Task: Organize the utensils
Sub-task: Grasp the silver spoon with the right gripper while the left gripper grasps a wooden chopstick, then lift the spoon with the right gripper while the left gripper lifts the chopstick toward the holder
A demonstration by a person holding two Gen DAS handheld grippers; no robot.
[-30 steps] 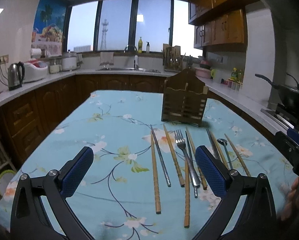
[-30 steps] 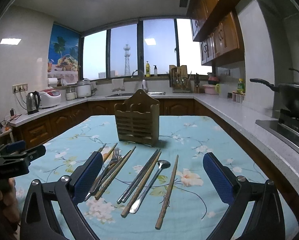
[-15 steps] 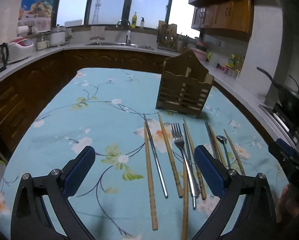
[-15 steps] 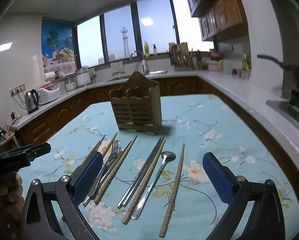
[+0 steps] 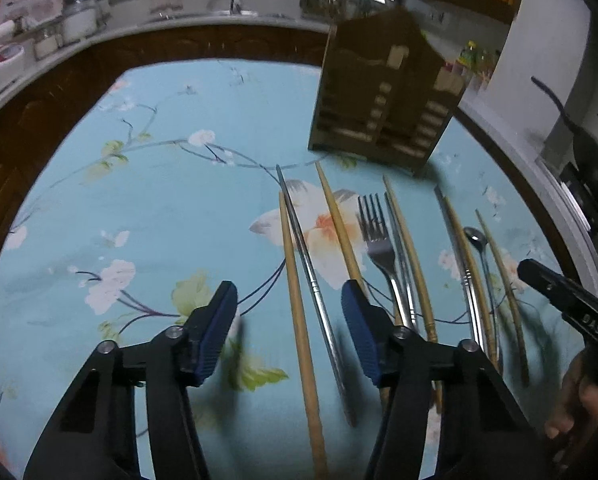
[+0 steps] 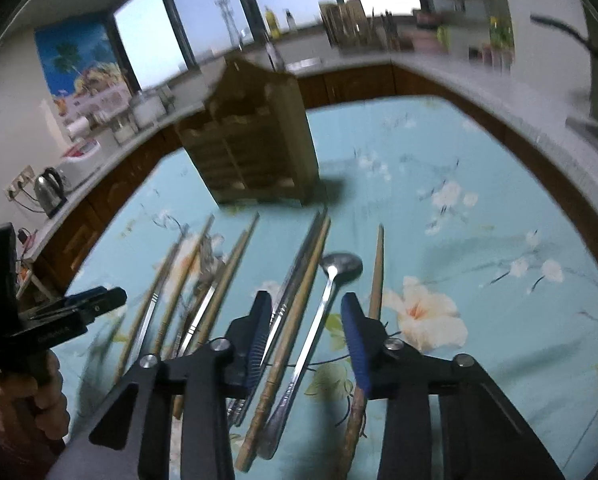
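Several wooden chopsticks, metal chopsticks, a fork (image 5: pixel 381 244) and a spoon (image 6: pixel 331 280) lie in a row on the floral tablecloth in front of a wooden utensil holder (image 5: pixel 383 96), which also shows in the right wrist view (image 6: pixel 255 148). My left gripper (image 5: pixel 287 308) is open, low over a wooden chopstick (image 5: pixel 297 308) and a metal chopstick (image 5: pixel 311 280). My right gripper (image 6: pixel 305 312) is open, low over the spoon handle and a wooden chopstick (image 6: pixel 295 320). Neither holds anything.
The blue floral tablecloth (image 5: pixel 159 208) covers the table. Kitchen counters (image 6: pixel 479 76) run round the back and right. A kettle (image 6: pixel 51 190) stands at the left. A pan (image 5: pixel 591 152) sits on the stove to the right.
Both grippers have dropped down and forward toward the utensils, and their jaws have narrowed from wide open to partly open around the utensils.
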